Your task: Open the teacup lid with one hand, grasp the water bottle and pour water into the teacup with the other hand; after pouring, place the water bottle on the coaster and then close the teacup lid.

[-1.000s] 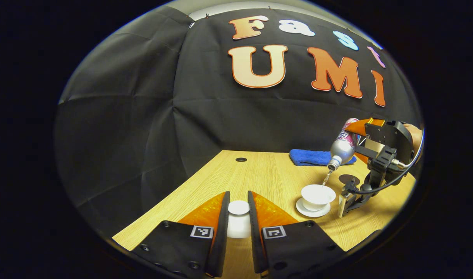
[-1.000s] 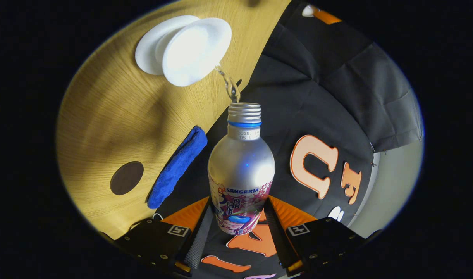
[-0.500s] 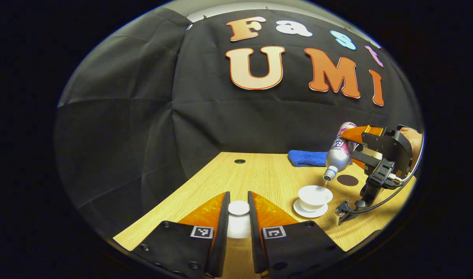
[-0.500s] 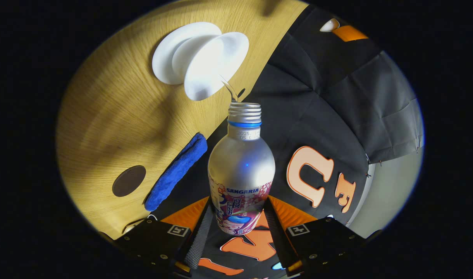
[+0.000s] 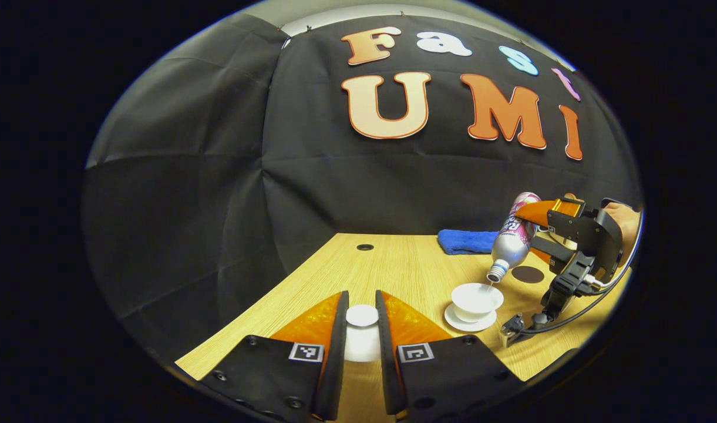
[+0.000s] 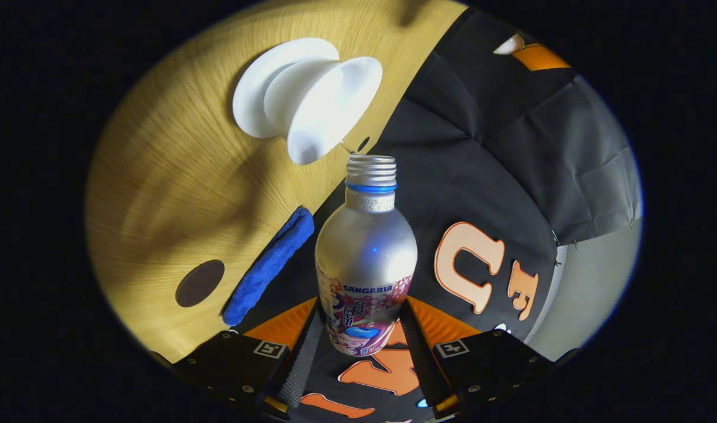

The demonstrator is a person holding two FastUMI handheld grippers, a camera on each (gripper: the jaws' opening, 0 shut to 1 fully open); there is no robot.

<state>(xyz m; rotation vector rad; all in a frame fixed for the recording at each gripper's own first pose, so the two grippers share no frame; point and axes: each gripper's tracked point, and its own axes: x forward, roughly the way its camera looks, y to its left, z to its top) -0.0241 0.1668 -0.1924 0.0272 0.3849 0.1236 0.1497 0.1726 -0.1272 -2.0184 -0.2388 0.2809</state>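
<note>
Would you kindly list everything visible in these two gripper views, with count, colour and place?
White ceramic teacup: one, white, uncovered, on its saucer on the table.
White round saucer: one, white, under the teacup.
White teacup lid: one, white, between the left gripper's fingers.
Silver metal water bottle: one, silver with pink label, tilted, mouth over the teacup.
Dark round coaster: one, dark brown, on the table behind the teacup.
Blue folded cloth: one, blue, at the table's far edge.
Wooden table: one, light wood.
Left gripper: one, near edge.
Right gripper: one, holding the bottle.
Hand: one, behind the right gripper.
</note>
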